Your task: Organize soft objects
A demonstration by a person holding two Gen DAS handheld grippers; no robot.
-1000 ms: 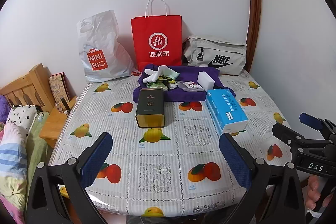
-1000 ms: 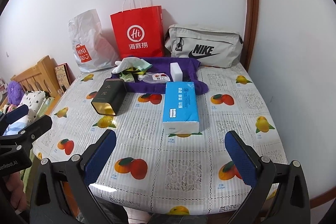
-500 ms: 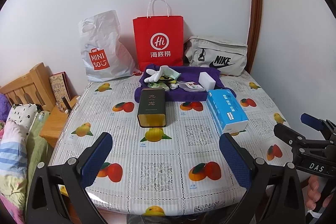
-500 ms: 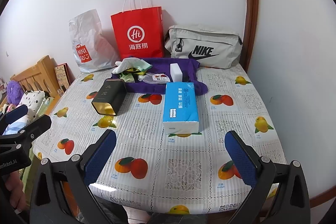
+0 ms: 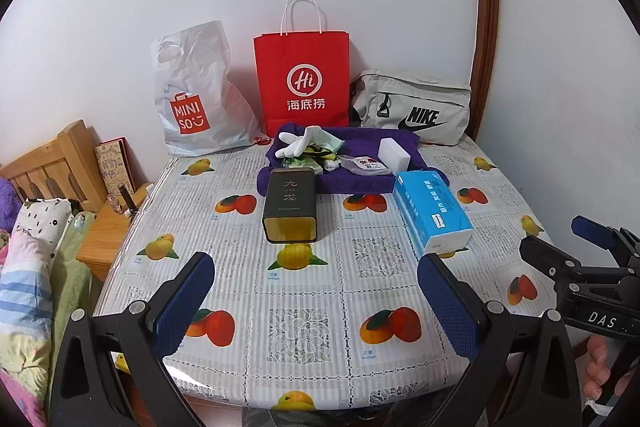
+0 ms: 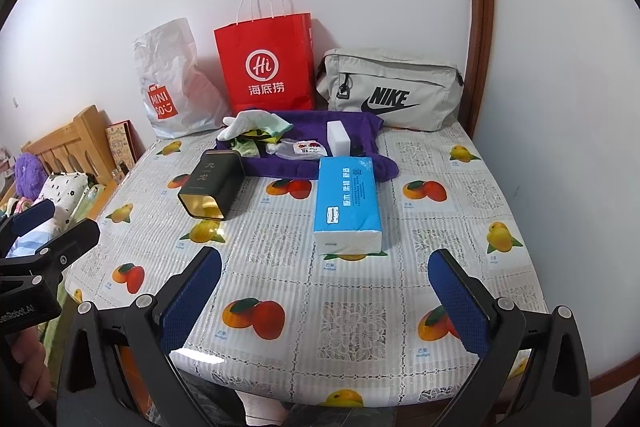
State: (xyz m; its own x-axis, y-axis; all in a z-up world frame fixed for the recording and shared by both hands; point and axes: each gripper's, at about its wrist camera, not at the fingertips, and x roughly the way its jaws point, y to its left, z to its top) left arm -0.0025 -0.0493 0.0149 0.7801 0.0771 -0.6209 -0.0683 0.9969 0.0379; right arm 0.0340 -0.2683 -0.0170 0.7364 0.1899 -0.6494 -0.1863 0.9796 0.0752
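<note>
Both grippers, left gripper (image 5: 316, 291) and right gripper (image 6: 328, 291), are hovering spread apart, gripping nothing; next I judge reaching toward the glove (image 5: 298, 143) at twelve o'clock.

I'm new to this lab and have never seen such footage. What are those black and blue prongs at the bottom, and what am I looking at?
Those prongs are two handheld grippers; a person holds one in each hand, and each carries a fisheye camera looking along its fingers. One picture is from the left gripper, the other from the right gripper. Both are open and hold nothing. On the fruit-print table lie a dark tin on its side, a blue tissue pack, and a purple towel with a white glove and other small items on it.
</note>
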